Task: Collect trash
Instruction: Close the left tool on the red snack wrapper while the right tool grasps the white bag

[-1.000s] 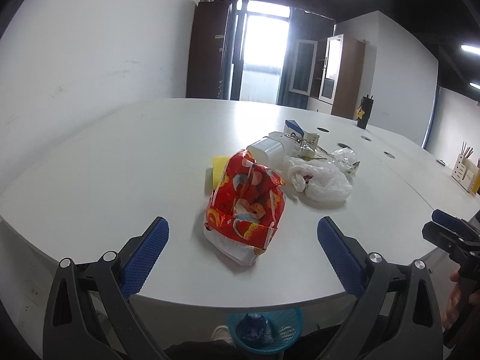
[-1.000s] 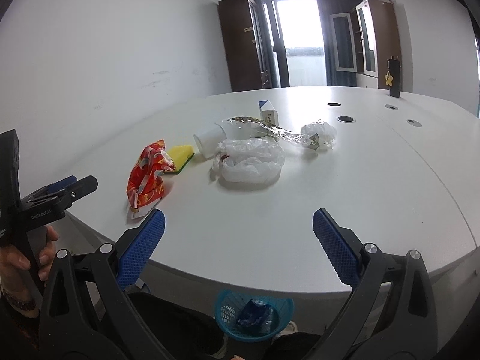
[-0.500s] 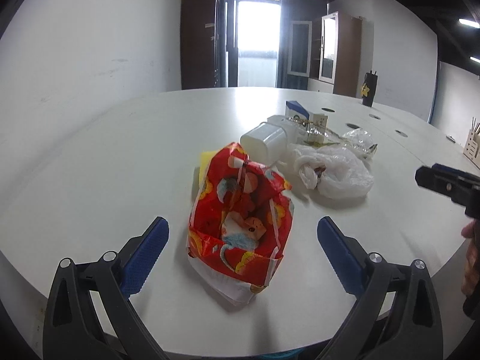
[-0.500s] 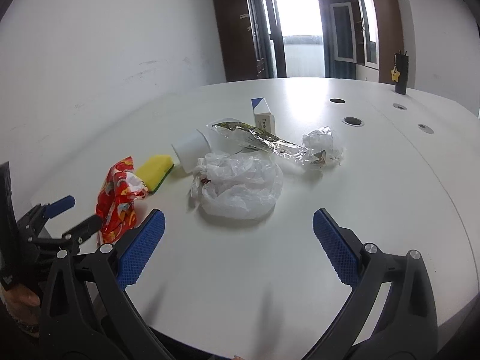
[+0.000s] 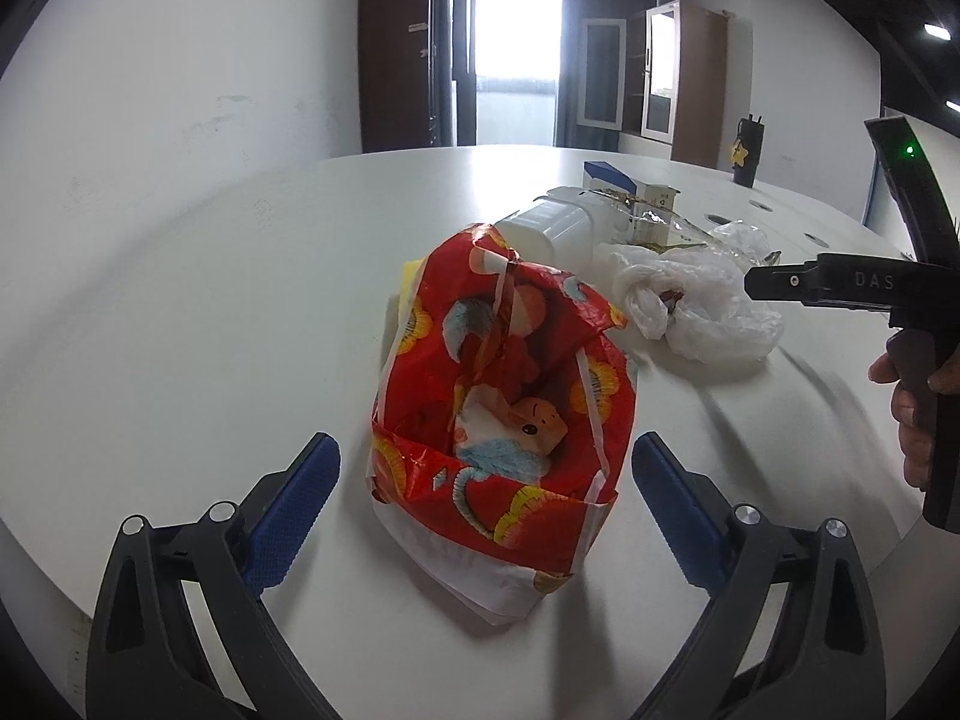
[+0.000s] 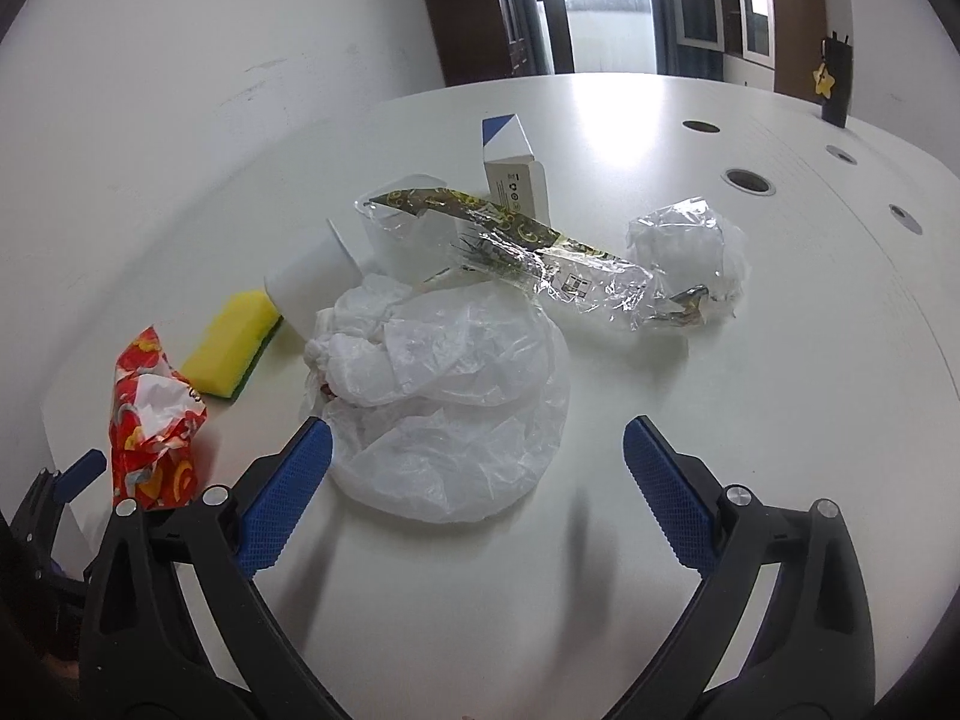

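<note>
My left tongs point(image 5: 486, 480) are spread wide around the red wrapper point(image 5: 504, 414) on the counter point(image 5: 180, 330), gripping nothing. My right tongs point(image 6: 474, 468) gape too, flanking the white plastic bag point(image 6: 444, 402).

Office, conference table point(image 6: 750, 324) with cable grommets point(image 6: 747, 181)

Right gripper point(image 6: 474, 474) wide open, blue pads either side of a crumpled white bag point(image 6: 444, 396) on the table point(image 6: 750, 360). At 9 o'clock of the bag, a red wrapper point(image 6: 153, 426). At 10, a yellow sponge point(image 6: 231, 342) beside a tipped white cup point(image 6: 309, 285). At 12, a clear foil sleeve point(image 6: 522, 246) across a small box point(image 6: 513, 171). At 2, crumpled film point(image 6: 690, 252).
</note>
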`<action>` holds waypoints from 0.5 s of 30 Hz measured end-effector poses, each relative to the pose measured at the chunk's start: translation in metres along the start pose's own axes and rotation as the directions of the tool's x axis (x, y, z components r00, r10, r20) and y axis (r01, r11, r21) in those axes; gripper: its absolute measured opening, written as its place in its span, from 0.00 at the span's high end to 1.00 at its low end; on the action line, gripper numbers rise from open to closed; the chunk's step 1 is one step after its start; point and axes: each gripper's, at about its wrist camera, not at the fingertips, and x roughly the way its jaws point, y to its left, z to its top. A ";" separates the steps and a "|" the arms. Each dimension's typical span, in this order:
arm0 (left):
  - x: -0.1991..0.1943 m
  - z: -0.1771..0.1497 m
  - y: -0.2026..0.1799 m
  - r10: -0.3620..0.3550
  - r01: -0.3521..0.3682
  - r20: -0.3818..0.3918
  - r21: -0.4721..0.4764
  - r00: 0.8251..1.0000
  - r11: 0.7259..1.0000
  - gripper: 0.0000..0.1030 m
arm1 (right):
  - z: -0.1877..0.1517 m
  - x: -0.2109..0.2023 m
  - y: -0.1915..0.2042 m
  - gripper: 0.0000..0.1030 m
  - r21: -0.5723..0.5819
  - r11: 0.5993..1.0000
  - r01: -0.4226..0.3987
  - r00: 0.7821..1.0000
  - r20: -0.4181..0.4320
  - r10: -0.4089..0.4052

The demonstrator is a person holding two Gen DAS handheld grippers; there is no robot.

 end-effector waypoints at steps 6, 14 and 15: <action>-0.004 0.000 0.009 -0.049 0.050 0.019 -0.055 0.999 0.997 0.16 | -0.003 0.021 -0.002 0.28 0.043 0.999 -0.023 0.999 -0.043 0.025; 0.003 -0.006 0.007 -0.028 0.028 0.000 -0.033 1.000 0.999 0.42 | -0.008 0.030 0.005 0.70 0.046 0.997 -0.053 0.996 -0.063 0.056; 0.003 -0.005 0.007 -0.027 0.027 0.000 -0.029 1.000 0.999 0.44 | -0.009 0.028 0.006 0.74 0.045 0.997 -0.059 0.996 -0.060 0.061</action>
